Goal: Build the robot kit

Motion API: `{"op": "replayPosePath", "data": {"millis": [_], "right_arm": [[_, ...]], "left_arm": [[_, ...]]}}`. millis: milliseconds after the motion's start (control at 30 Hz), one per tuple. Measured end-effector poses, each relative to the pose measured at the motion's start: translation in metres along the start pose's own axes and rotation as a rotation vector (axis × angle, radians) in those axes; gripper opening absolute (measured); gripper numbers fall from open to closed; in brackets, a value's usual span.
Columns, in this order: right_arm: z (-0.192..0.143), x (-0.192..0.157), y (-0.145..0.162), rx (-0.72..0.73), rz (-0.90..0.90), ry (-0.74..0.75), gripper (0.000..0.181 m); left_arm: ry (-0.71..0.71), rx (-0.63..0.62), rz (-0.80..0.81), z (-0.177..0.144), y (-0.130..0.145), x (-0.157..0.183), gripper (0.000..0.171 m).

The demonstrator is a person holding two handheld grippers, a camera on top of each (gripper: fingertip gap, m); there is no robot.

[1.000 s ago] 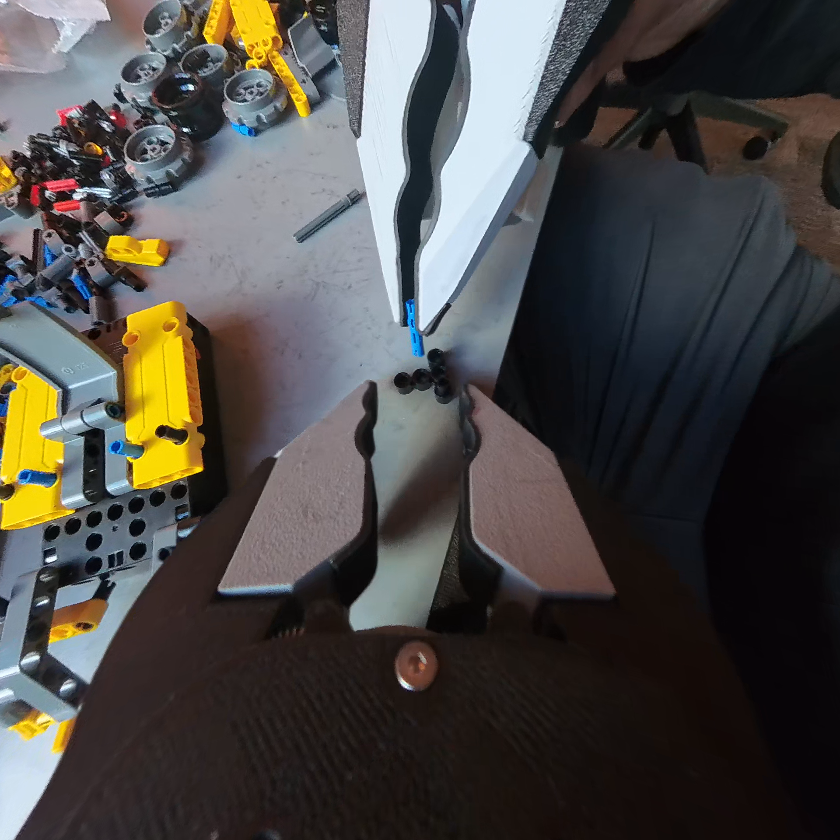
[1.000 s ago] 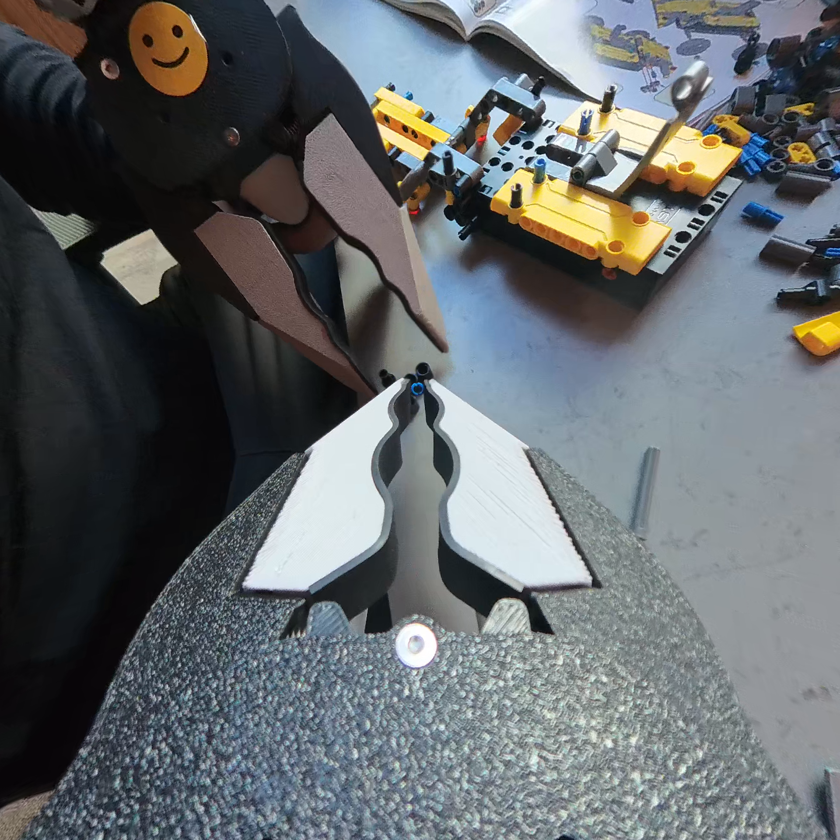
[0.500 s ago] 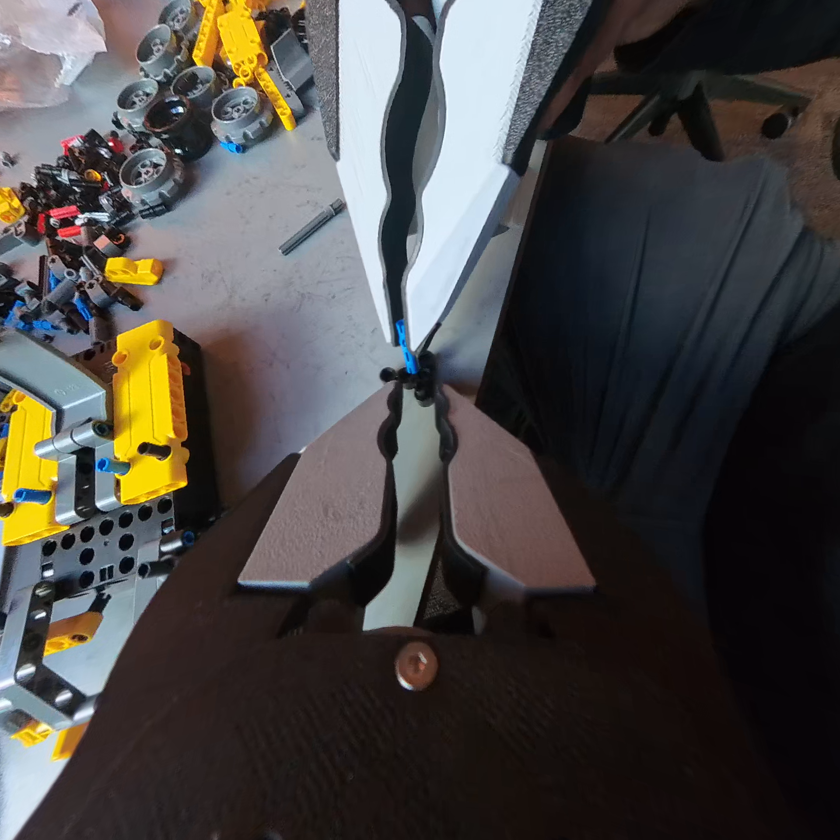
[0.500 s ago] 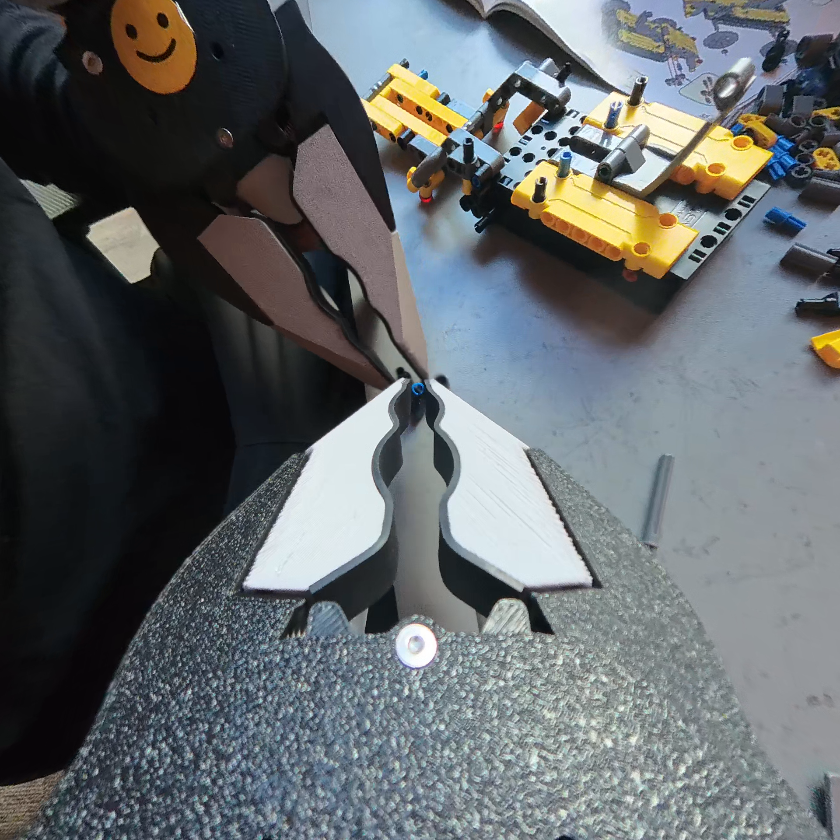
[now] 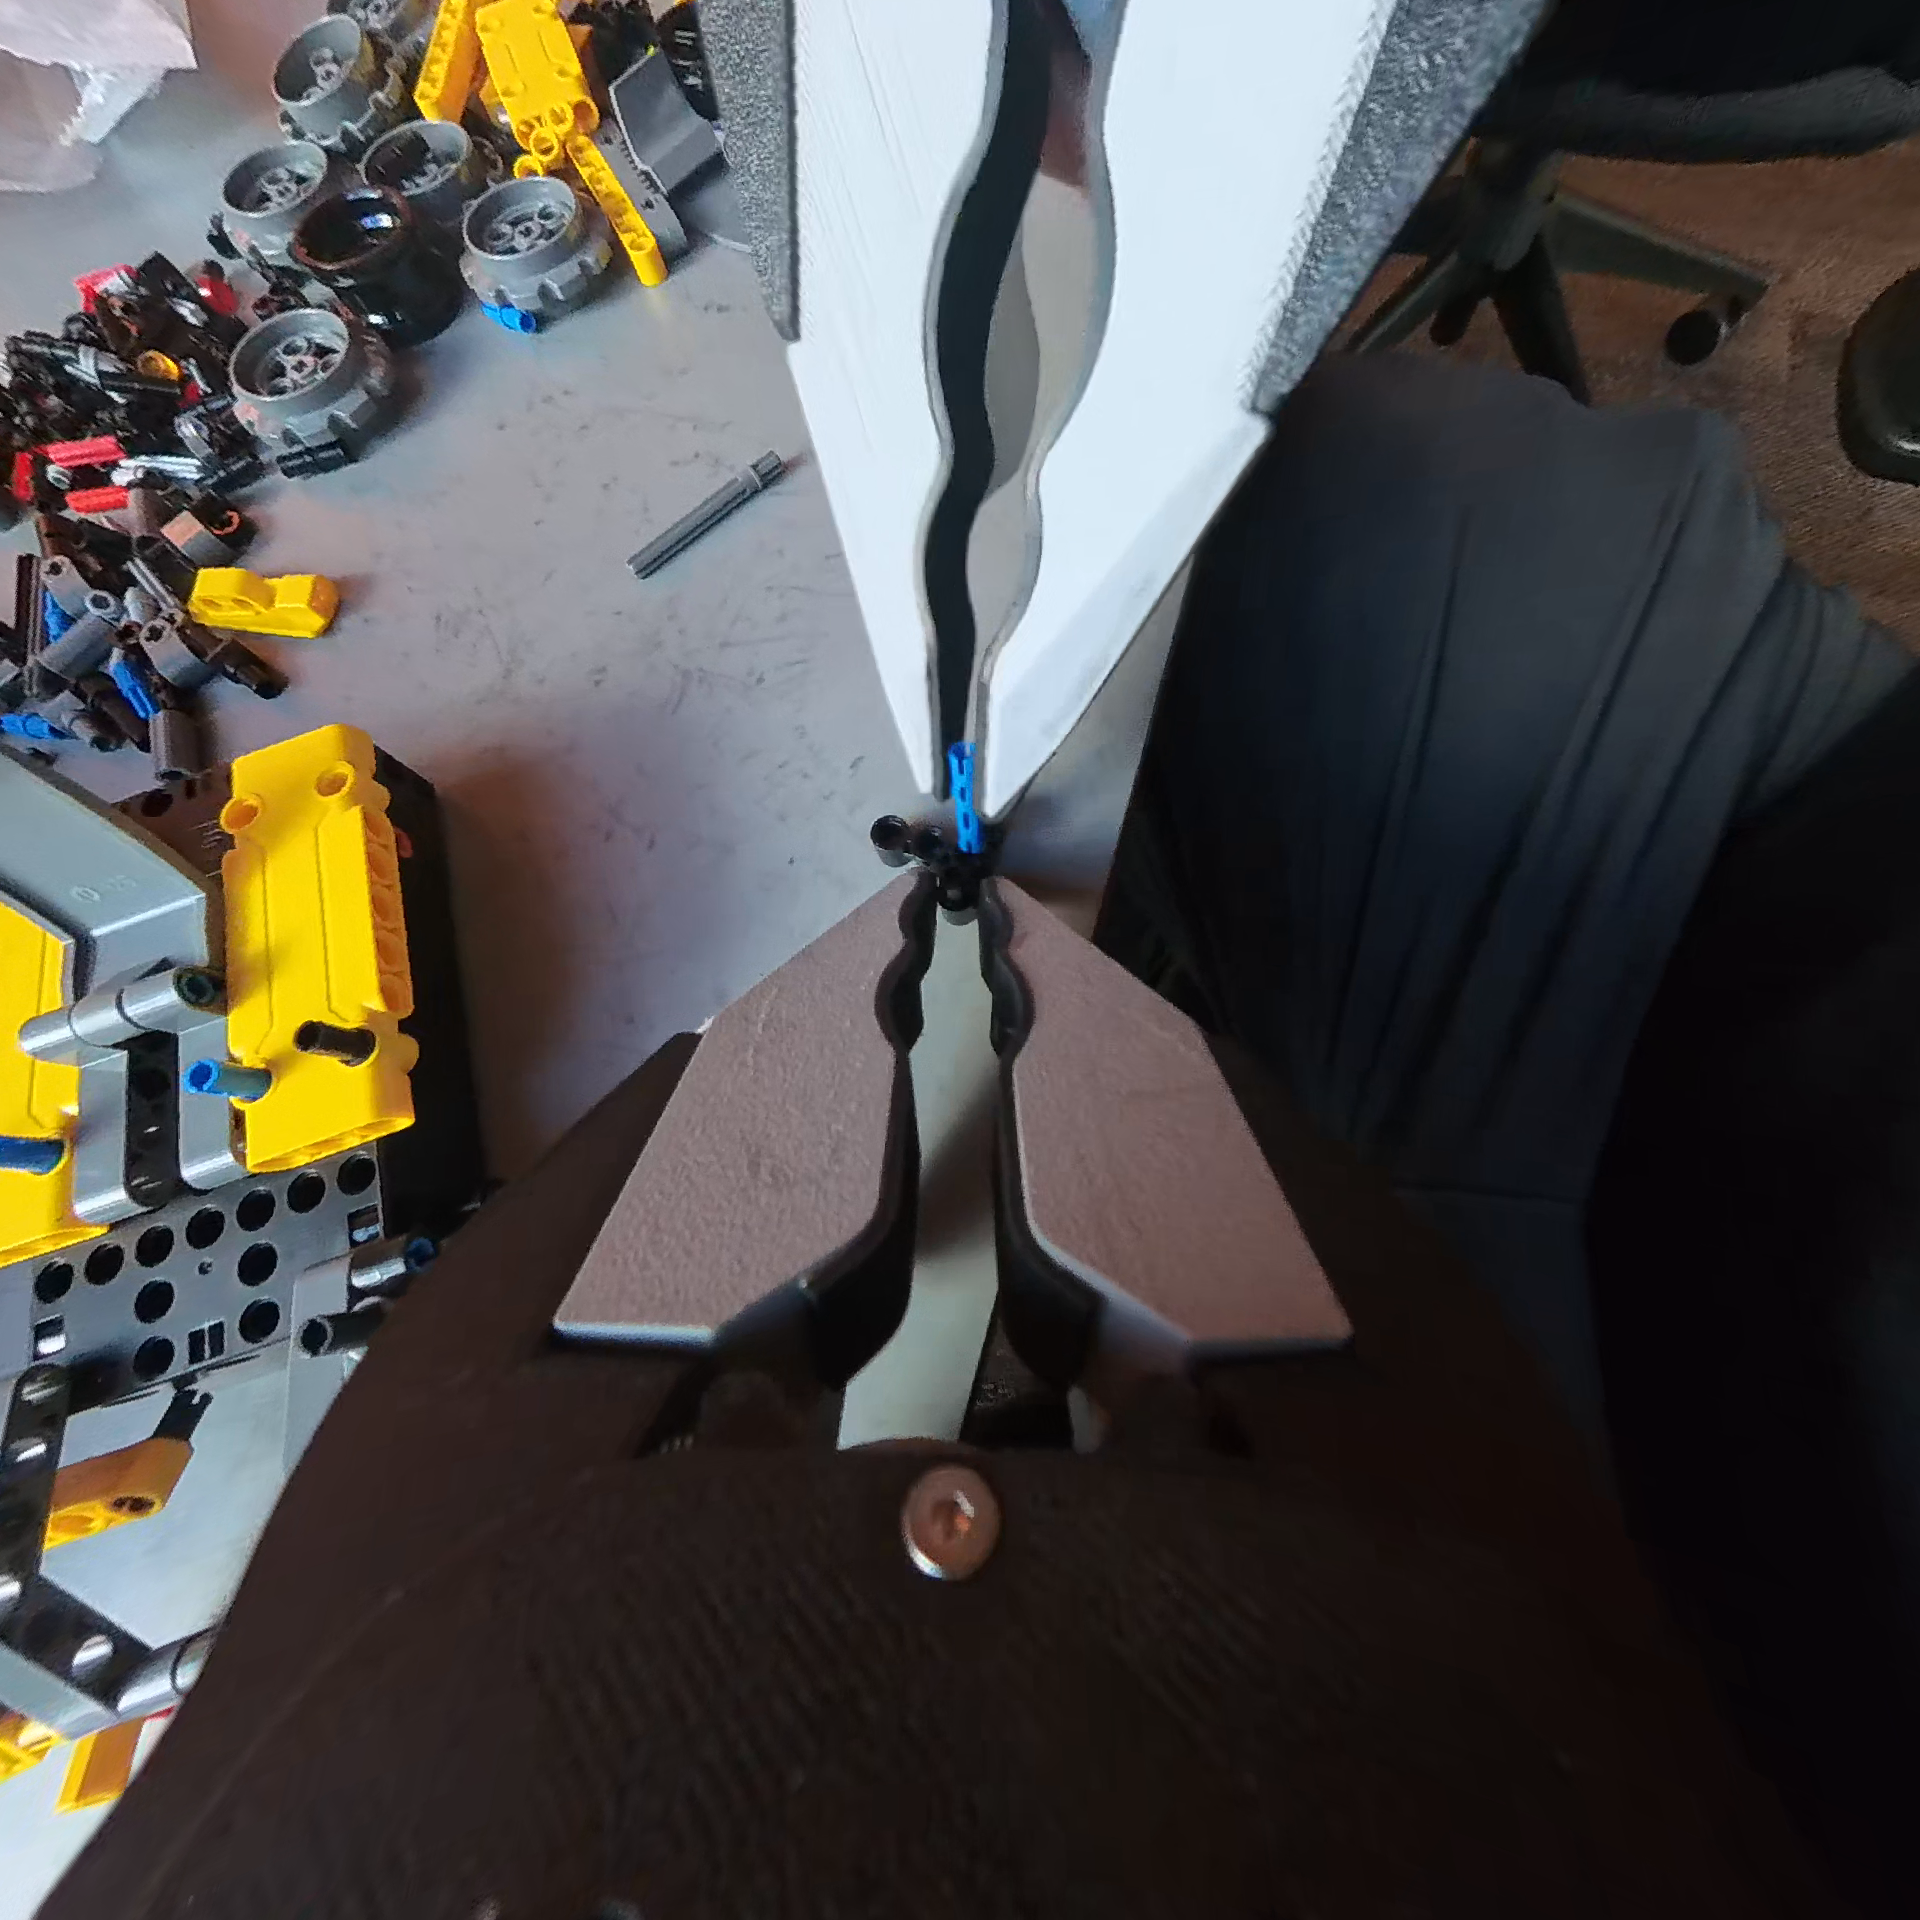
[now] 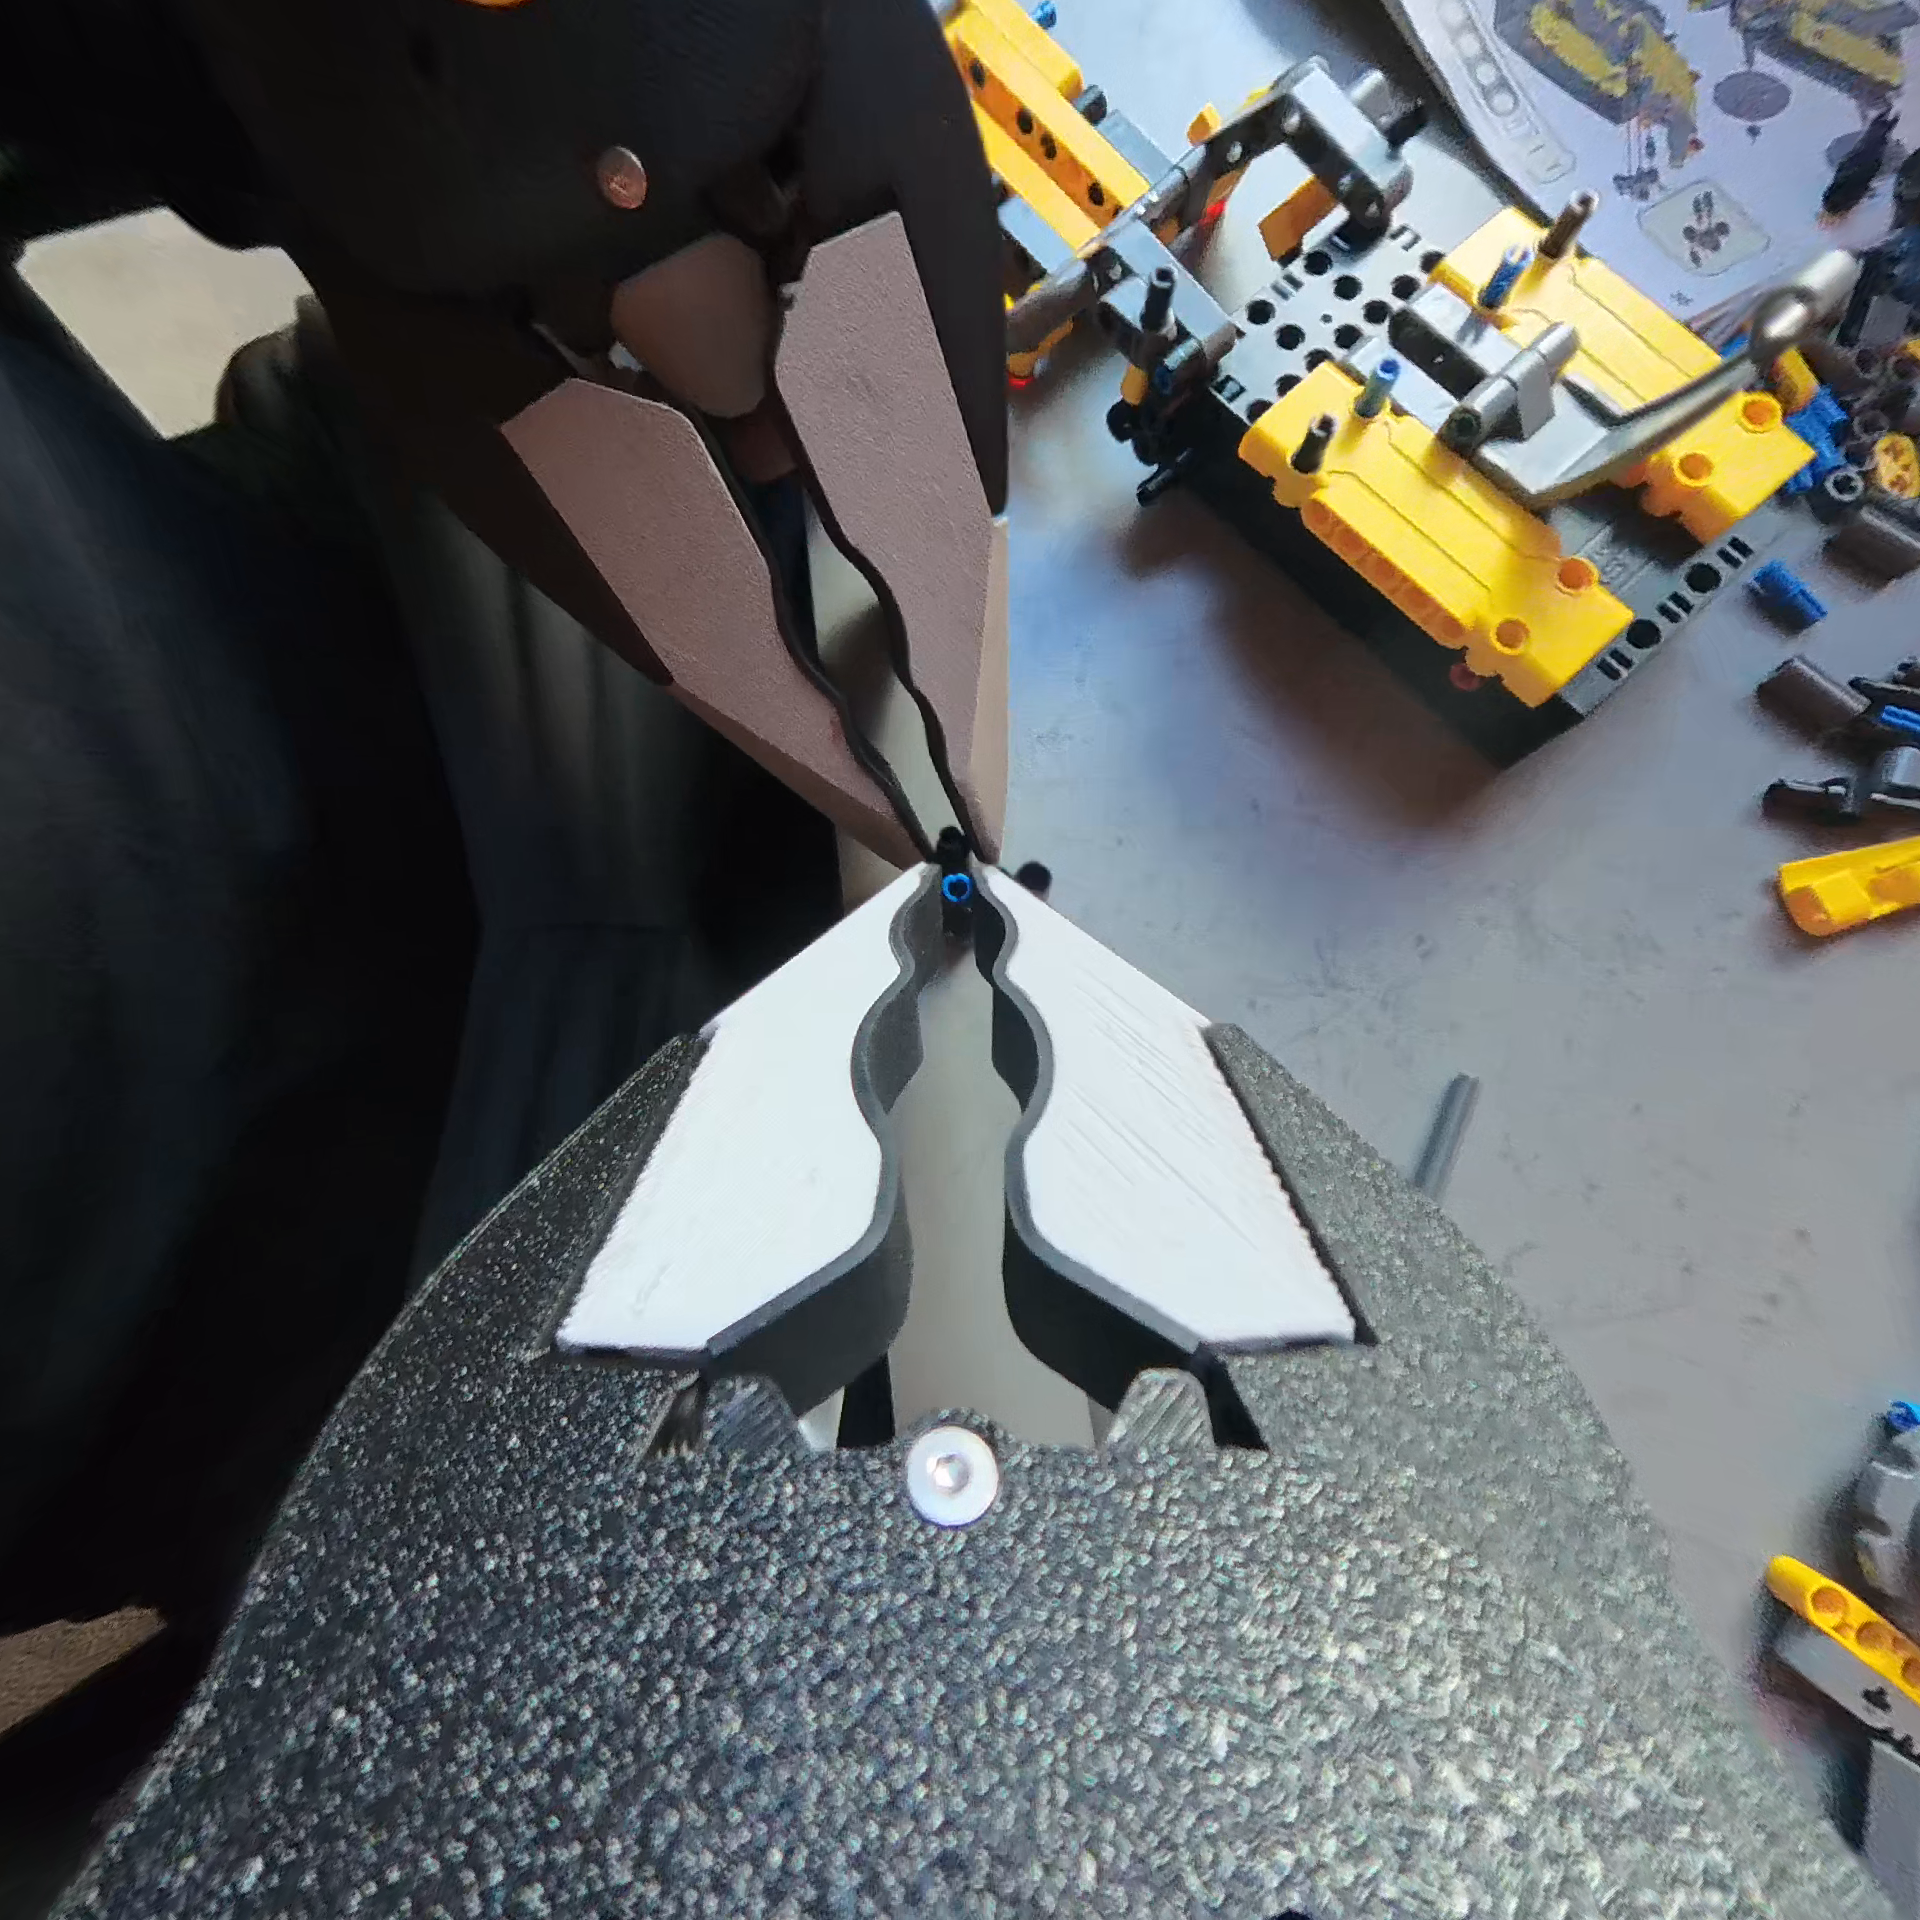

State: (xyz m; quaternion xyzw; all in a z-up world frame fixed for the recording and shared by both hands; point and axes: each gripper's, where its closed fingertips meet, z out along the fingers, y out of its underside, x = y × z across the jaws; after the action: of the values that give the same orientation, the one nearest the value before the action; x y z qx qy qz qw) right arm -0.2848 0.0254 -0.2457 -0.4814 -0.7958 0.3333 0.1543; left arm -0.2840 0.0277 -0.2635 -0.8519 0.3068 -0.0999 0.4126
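In the left wrist view my left gripper, with brown fingers, is shut on a small black connector piece just above the table's near edge. My right gripper, with white fingers, comes down from above, shut on a short blue pin. The pin's end touches the black piece. In the right wrist view the right gripper holds the blue pin end-on. The left gripper meets it tip to tip from above with the black piece between them.
A yellow, grey and black brick-built chassis sits on the grey table. Grey wheels and a pile of small parts lie behind it. A loose grey axle lies nearby. An open booklet lies far right. A person's dark clothing is beside the table edge.
My left gripper was open around the black piece a second ago and has shut on it. The two grippers have drawn together, and the blue pin now touches the black piece.
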Motion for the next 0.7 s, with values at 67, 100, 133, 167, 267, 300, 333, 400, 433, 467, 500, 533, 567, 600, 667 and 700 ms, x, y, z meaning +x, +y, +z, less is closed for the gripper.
{"op": "replayPosePath", "data": {"millis": [67,100,133,167,267,300,333,400,433,467,500,533,567,600,667,700], "right_arm": [[0.0018,-0.0002,-0.0014,-0.006,-0.017,0.009,0.005],[0.0026,-0.0005,-0.0011,-0.012,-0.021,0.010,0.005],[0.0027,-0.0007,-0.0015,-0.014,-0.024,0.010,0.005],[0.0026,-0.0003,-0.0011,-0.021,-0.032,0.014,0.005],[0.0025,-0.0002,0.0009,-0.048,-0.068,0.028,0.005],[0.0030,-0.0003,0.0002,-0.051,-0.079,0.032,0.005],[0.0035,-0.0005,-0.0005,-0.054,-0.093,0.038,0.005],[0.0041,-0.0007,-0.0010,-0.077,-0.135,0.057,0.005],[0.0046,-0.0009,-0.0012,-0.089,-0.158,0.068,0.005],[0.0053,-0.0016,-0.0016,-0.095,-0.175,0.072,0.005],[0.0065,-0.0025,-0.0021,-0.093,-0.182,0.070,0.005],[0.0079,-0.0036,-0.0023,-0.089,-0.182,0.062,0.005],[0.0083,-0.0038,-0.0024,-0.083,-0.180,0.058,0.005],[0.0078,-0.0037,-0.0021,-0.078,-0.168,0.048,0.005],[0.0067,-0.0033,-0.0016,-0.057,-0.119,0.019,0.005],[0.0063,-0.0032,-0.0015,-0.043,-0.093,0.004,0.005]], "left_arm": [[-0.003,0.002,0.004,-0.0001,0.0000,0.0000,0.005],[-0.006,0.003,0.008,-0.0002,0.0000,0.0001,0.005],[-0.009,0.003,0.010,-0.0002,0.0001,0.0000,0.005],[-0.010,0.003,0.011,-0.0002,0.0001,0.0000,0.005],[-0.011,0.005,0.012,-0.0003,0.0001,0.0001,0.005],[-0.012,0.005,0.013,-0.0003,0.0002,0.0001,0.005],[-0.012,0.005,0.014,-0.0003,0.0001,0.0001,0.005],[-0.011,0.005,0.013,-0.0002,0.0002,0.0001,0.005],[-0.010,0.005,0.011,-0.0002,0.0003,0.0002,0.005],[-0.009,0.005,0.010,-0.0002,0.0002,0.0001,0.005],[-0.008,0.005,0.008,-0.0002,0.0002,0.0002,0.005],[-0.008,0.004,0.008,-0.0001,0.0003,0.0001,0.005],[-0.008,0.004,0.008,-0.0001,0.0005,0.0002,0.005],[-0.009,0.005,0.008,-0.0002,0.0005,0.0002,0.005],[-0.010,0.006,0.010,-0.0001,0.0003,0.0003,0.005],[-0.012,0.006,0.011,-0.0001,0.0004,0.0002,0.005]]}}
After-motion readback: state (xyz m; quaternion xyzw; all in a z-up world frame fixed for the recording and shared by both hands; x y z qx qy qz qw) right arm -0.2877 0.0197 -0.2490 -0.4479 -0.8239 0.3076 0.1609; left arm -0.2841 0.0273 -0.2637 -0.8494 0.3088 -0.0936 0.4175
